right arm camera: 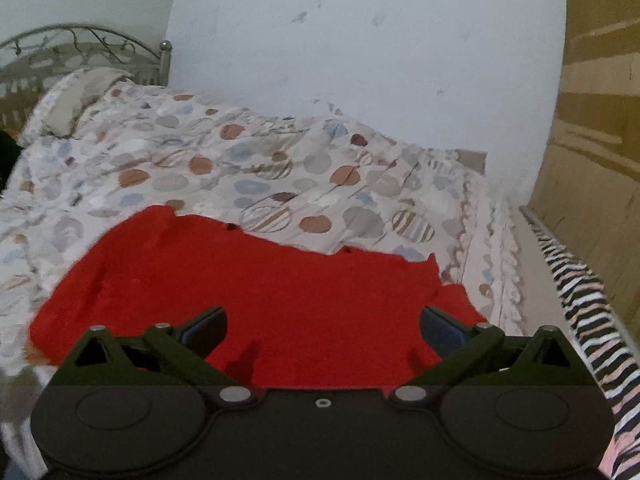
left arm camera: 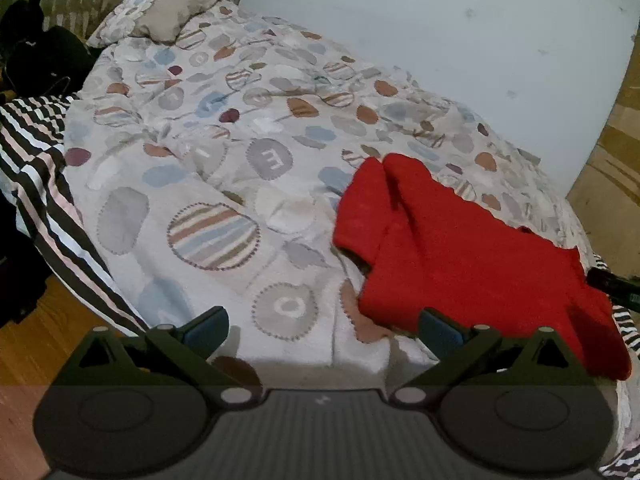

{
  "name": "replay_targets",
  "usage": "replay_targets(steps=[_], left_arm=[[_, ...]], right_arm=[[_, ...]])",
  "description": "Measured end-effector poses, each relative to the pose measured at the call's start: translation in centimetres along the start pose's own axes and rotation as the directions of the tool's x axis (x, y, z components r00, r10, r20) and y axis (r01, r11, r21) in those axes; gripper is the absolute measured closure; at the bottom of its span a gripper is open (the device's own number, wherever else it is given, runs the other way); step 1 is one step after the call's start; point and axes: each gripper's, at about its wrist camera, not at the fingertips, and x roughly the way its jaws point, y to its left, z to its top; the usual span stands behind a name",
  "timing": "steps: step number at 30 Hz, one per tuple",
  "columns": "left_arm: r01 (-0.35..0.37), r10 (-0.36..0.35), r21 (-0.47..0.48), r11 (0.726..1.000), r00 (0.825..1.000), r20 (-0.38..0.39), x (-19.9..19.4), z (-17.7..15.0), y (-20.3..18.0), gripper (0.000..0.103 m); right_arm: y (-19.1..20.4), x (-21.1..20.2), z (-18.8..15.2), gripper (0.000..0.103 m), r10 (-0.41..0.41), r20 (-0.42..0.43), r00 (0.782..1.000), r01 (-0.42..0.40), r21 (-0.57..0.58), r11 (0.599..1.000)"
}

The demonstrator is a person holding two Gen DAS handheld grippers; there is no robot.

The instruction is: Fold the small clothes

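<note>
**Both grippers poised before the fold**

The left gripper and right gripper are hovering spread and empty. The red garment is lying on the bed near its front edge. Judged next: gripping an edge.

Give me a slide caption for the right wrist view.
Open right claw poised over a red garment spread on a patterned bedspread, nothing gripped.

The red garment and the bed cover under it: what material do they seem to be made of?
Red garment: probably soft knit or fleece; matte, fuzzy-looking, with limp edges. Bed cover: probably woven cotton-like cloth with printed spots; matte and creased. Neither weave is sharp enough to confirm.
</note>
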Motion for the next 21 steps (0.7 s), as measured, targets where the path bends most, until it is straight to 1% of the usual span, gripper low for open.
replay_targets(steps=[4, 7, 9, 11, 13, 15, 18, 21], left_arm=[[-0.012, 0.012, 0.018, 1.0, 1.0, -0.028, 0.4, -0.4, -0.3, 0.0], [0.013, -0.014, -0.02, 1.0, 0.997, -0.07, 1.0, -0.5, -0.1, 0.0], [0.028, -0.033, -0.052, 0.998, 0.996, -0.089, 1.3, -0.5, 0.0, 0.0], [0.028, -0.034, -0.064, 0.998, 0.994, -0.099, 1.6, -0.6, 0.1, 0.0], [0.025, -0.032, -0.066, 0.998, 0.993, -0.114, 2.0, -0.7, 0.0, 0.0], [0.033, -0.043, -0.077, 0.996, 0.99, -0.134, 2.3, -0.8, 0.0, 0.0], [0.04, -0.055, -0.104, 0.994, 0.987, -0.148, 2.7, -0.9, 0.0, 0.0], [0.039, -0.056, -0.107, 0.993, 0.986, -0.155, 3.0, -0.9, -0.1, 0.0]], right_arm=[[0.9, 2.6, -0.8, 0.001, -0.063, 0.004, 0.998, 0.063, -0.068, 0.996], [1.5, 4.0, -1.9, 0.001, -0.1, 0.015, 0.995, 0.101, -0.129, 0.987], [1.9, 4.5, -2.8, 0.001, -0.104, 0.029, 0.994, 0.107, -0.163, 0.981], [2.2, 5.0, -3.7, 0.001, -0.098, 0.036, 0.995, 0.103, -0.183, 0.978], [2.1, 5.6, -4.7, 0.001, -0.086, 0.03, 0.996, 0.09, -0.173, 0.981], [1.7, 6.0, -5.3, 0.001, -0.068, 0.022, 0.997, 0.07, -0.134, 0.989], [1.0, 6.4, -5.2, 0.001, -0.032, 0.001, 1.0, 0.032, -0.09, 0.995], [0.7, 6.6, -5.3, 0.001, -0.008, -0.007, 1.0, 0.008, -0.065, 0.998]])
